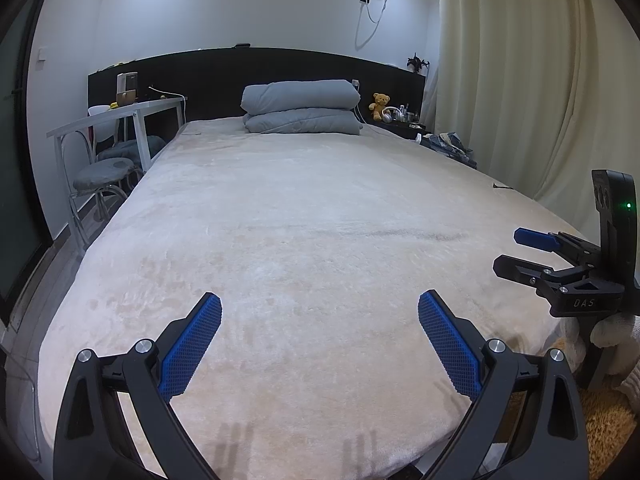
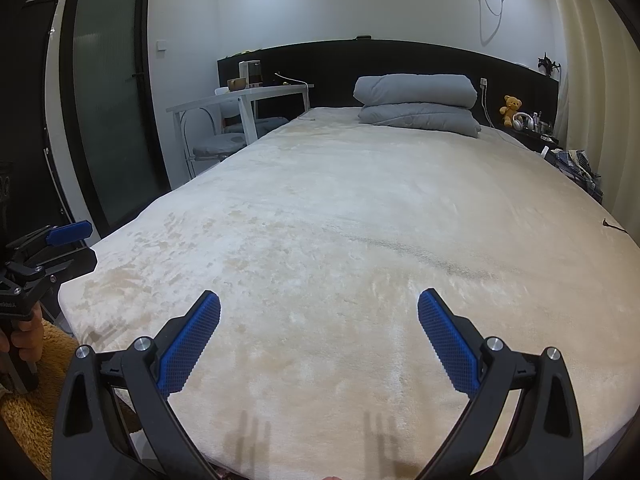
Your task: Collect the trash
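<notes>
A large bed with a cream plush cover (image 1: 304, 216) fills both views (image 2: 360, 208). A small dark scrap (image 1: 502, 187) lies near the bed's right edge; it also shows in the right wrist view (image 2: 614, 227). My left gripper (image 1: 320, 312) is open and empty above the foot of the bed. My right gripper (image 2: 319, 311) is open and empty too, and shows at the right of the left wrist view (image 1: 508, 250). The left gripper shows at the left edge of the right wrist view (image 2: 86, 244).
Folded grey duvet (image 1: 302, 106) lies at the head of the bed by a black headboard (image 1: 224, 76). A white desk (image 1: 120, 114) with stools (image 1: 106, 174) stands left. A nightstand with a teddy bear (image 1: 380, 104) and a clothes pile (image 1: 452, 146) are right. Curtains (image 1: 520, 80) hang right. A glass door (image 2: 108, 92) is left.
</notes>
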Motion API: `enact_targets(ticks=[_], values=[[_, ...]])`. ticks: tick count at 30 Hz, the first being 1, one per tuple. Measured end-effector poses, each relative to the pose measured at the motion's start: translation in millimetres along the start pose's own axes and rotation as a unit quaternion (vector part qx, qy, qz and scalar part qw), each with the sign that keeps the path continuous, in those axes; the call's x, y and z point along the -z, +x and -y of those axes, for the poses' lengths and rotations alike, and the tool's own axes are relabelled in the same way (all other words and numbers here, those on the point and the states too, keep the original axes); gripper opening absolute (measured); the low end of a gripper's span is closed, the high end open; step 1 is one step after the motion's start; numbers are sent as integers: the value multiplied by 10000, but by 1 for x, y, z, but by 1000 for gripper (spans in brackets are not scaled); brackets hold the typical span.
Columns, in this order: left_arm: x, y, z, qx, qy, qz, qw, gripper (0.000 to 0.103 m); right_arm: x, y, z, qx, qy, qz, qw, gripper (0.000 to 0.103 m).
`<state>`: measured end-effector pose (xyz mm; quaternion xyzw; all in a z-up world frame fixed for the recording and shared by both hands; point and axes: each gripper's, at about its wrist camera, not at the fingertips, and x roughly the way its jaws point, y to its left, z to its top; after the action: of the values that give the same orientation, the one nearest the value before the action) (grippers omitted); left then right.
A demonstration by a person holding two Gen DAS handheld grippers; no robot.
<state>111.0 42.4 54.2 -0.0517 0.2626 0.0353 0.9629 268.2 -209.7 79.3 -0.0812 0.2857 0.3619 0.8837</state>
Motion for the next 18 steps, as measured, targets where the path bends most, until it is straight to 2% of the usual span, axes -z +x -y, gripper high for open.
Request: enact_targets(ticks=[18], values=[[-1, 0, 2, 1, 4, -8, 10000, 97, 1, 2, 2, 12, 16, -38, 10000, 98]])
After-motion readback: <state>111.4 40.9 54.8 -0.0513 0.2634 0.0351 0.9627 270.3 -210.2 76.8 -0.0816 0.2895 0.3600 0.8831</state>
